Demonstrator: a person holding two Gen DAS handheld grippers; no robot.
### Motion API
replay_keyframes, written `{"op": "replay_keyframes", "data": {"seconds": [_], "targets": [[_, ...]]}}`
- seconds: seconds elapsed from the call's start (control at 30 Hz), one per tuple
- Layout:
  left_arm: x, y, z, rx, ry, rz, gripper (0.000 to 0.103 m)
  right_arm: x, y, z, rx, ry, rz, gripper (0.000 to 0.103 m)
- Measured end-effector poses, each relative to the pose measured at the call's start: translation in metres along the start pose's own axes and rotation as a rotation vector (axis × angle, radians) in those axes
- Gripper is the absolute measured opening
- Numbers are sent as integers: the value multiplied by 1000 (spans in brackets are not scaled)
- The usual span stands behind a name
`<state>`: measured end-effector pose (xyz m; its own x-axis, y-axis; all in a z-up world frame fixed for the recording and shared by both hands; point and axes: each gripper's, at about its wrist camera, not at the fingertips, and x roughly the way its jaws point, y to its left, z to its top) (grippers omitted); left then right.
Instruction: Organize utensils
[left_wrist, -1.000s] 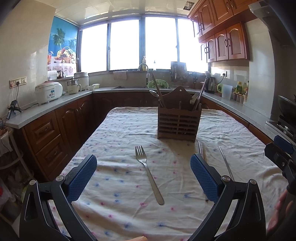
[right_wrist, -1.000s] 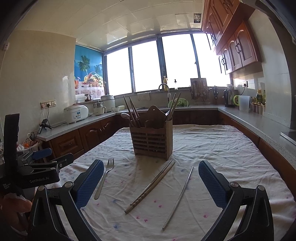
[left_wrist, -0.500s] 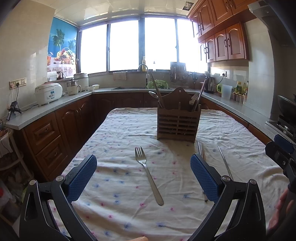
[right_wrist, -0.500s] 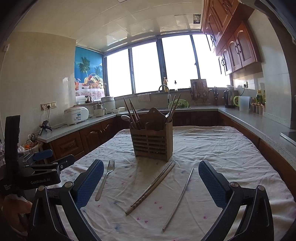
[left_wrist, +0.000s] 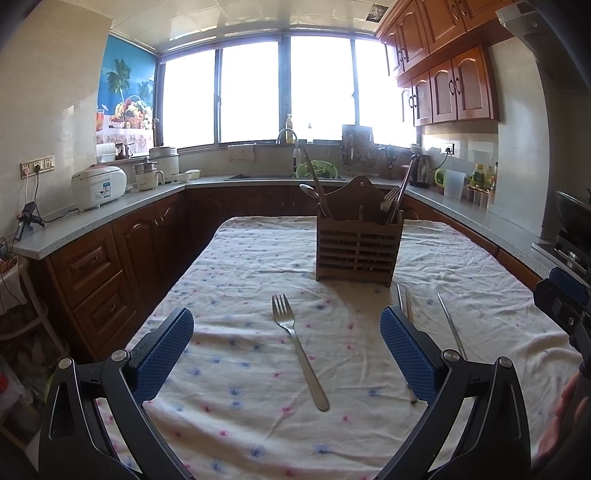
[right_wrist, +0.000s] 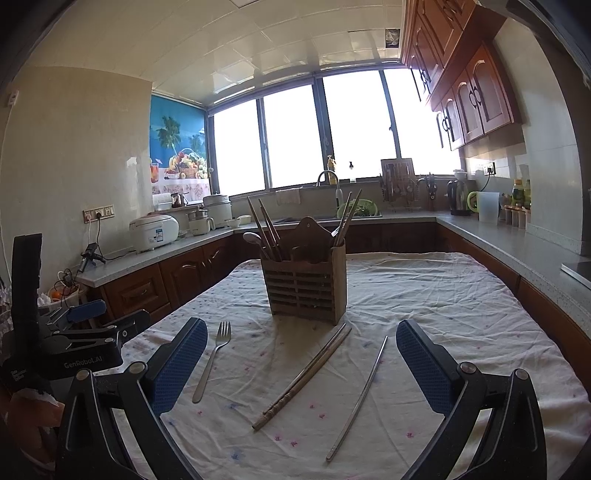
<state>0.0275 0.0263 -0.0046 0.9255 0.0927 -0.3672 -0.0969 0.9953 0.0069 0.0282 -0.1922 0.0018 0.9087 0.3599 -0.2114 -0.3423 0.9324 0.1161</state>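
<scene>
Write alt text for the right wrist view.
The open right gripper hovers over a cloth-covered table where a fork, wooden chopsticks and a metal chopstick lie before a wooden utensil holder. The left gripper shows at the left edge.

Hidden and cropped parts

The left gripper's blue pad (left_wrist: 408, 354) is covering the wooden chopsticks (left_wrist: 406, 306) at 4 o'clock (lower lengths); the holder (right_wrist: 304, 286) is hiding its utensils' bottoms.

On the tablecloth lie 1 fork (right_wrist: 212, 360), 1 pair of wooden chopsticks (right_wrist: 303, 376) at frame centre, and 1 metal chopstick (right_wrist: 358, 398) right of centre. 1 wooden holder (right_wrist: 304, 290) stands above them, mid-frame.
</scene>
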Motion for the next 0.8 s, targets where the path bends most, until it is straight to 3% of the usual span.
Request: {"op": "replay_keyframes", "data": {"seconds": [0.8], "targets": [[6,-6,1,16,10,-6,103,3,-2,2,15,-1,0,103]]}}
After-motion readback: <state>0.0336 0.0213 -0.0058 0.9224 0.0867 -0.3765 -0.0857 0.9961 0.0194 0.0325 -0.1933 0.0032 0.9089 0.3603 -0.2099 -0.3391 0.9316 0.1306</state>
